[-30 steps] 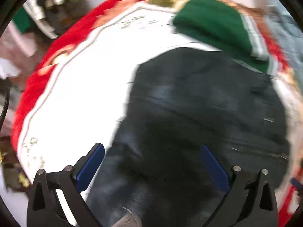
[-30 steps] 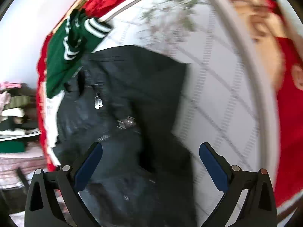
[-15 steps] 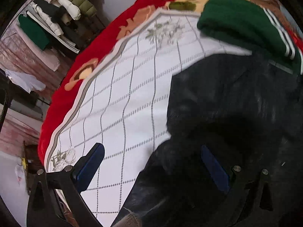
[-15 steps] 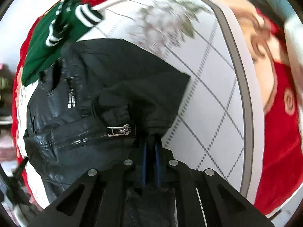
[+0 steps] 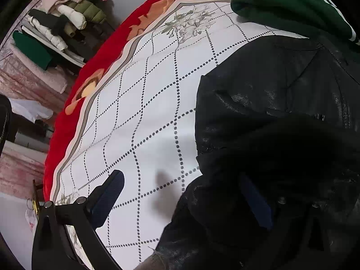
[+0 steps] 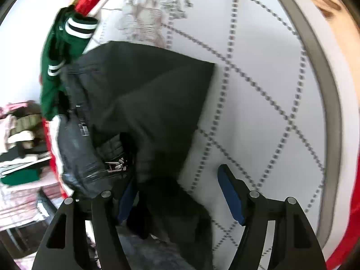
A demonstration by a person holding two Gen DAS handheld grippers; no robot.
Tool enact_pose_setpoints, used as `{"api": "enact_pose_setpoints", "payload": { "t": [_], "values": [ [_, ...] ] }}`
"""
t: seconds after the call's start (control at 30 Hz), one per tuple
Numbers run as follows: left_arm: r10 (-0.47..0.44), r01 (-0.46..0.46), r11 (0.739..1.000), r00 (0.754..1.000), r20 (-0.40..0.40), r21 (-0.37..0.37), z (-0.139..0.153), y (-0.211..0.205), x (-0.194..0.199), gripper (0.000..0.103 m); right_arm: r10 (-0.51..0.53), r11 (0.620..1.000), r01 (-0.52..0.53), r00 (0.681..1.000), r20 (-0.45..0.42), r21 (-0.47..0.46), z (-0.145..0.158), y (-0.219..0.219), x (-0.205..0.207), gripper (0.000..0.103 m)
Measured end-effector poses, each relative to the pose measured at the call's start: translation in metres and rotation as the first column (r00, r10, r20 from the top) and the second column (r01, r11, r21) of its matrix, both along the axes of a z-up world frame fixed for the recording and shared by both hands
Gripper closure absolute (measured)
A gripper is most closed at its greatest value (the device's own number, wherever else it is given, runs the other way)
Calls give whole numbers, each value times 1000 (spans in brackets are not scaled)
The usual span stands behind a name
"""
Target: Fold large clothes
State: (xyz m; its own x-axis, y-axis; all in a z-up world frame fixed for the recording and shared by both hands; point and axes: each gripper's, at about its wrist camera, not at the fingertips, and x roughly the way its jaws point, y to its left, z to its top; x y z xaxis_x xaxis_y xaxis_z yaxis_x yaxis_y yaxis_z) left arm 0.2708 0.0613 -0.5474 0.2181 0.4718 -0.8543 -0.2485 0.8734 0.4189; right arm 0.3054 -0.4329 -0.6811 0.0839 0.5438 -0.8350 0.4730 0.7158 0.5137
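Both tongs, left [image 5: 182,200] and right [image 6: 177,193], released over black jacket [image 6: 144,94] edges, bare quilt [image 5: 144,112] alongside.

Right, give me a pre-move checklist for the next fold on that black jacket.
1. Right gripper released: ok, jaws apart, jacket fabric loose between them.
2. Left gripper ready: ok, open, one finger over the sheet, the other over the black jacket.
3. Sleeve folded in: ok, a flap lies across the jacket body in the right wrist view.
4. Green sweater apart from the jacket: not ok, it touches the jacket's far edge.
5. White quilted sheet free beside the jacket: ok.
6. Jacket lying flat: cannot tell.
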Motion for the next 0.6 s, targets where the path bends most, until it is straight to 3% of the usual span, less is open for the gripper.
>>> {"api": "enact_pose_setpoints", "payload": {
  "t": [0.07,0.2,0.27,0.33,0.4,0.47,0.53,0.6],
  "values": [
    [-10,10,1000,1000,-2,3,-1,2,2,0,-24,988,27,1000,-20,150,-8,7,1,67],
    [-28,28,1000,1000,-5,15,-2,11,10,0,4,989,0,1000,-28,146,-11,38,4,67],
    [-43,44,998,999,-4,34,-2,18,15,0,-14,977,20,1000,-27,210,-9,46,1,68],
    [-51,52,998,999,-5,37,-1,23,19,0,-2,988,6,1000,-23,152,-1,50,-2,78],
    [-64,64,998,998,-16,27,0,23,21,0,0,1000,0,1000,-13,4,10,35,-4,79],
    [-74,75,996,997,-21,40,3,19,20,0,-6,1000,6,1000,-19,-27,13,22,-5,78],
    [-61,62,997,998,-24,38,9,17,17,0,37,998,-39,999,-34,-48,19,17,-5,61],
    [-25,25,1000,1000,-6,16,24,19,11,0,66,991,-70,997,-40,-111,36,11,-9,58]
  ]
}}
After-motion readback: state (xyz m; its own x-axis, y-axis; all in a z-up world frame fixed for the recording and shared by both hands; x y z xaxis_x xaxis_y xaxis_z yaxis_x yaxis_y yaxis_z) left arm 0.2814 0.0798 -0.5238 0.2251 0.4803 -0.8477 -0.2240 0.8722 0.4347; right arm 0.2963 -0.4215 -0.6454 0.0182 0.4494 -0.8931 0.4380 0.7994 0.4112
